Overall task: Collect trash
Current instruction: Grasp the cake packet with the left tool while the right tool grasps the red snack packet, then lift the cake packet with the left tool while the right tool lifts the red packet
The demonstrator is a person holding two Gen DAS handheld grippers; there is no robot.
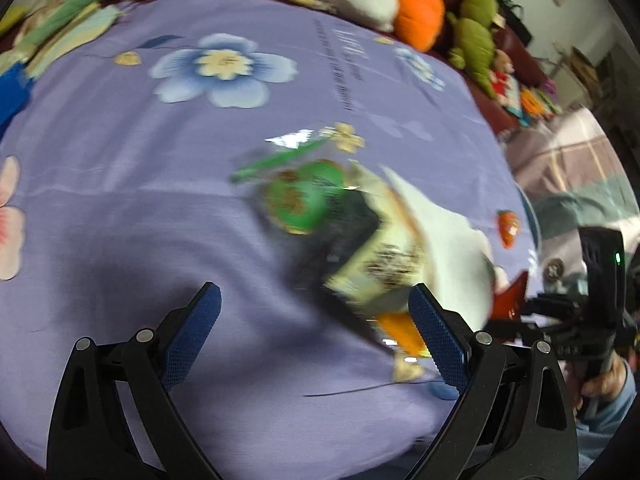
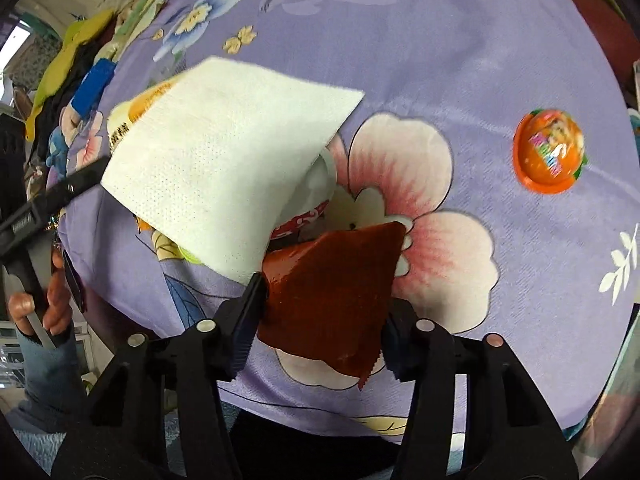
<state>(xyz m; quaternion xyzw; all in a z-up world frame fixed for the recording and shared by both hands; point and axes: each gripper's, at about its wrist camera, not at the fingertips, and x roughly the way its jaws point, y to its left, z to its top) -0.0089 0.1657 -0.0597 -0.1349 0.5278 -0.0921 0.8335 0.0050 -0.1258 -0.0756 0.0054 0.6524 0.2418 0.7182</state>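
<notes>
On the purple flowered sheet [image 2: 440,40] lies a pile of trash: a white tissue [image 2: 224,160], a pale yellow packet [image 1: 384,264], a green round wrapper [image 1: 304,200] and a dark red packet [image 2: 332,292]. My right gripper [image 2: 326,296] points down at the pile and is shut on the red packet, with a pad at each edge. My left gripper [image 1: 315,289] hovers open over the sheet. The pile's near edge, blurred, reaches its right finger [image 1: 436,332], and neither pad presses on anything. An orange jelly cup [image 2: 550,156] lies apart to the right.
Plush toys [image 1: 420,12] line the far edge of the bed. A blue object [image 2: 94,88] lies near the sheet's left edge. A hand in a blue sleeve [image 2: 48,300] holds the left gripper's handle. A striped blanket [image 1: 568,160] lies past the right edge.
</notes>
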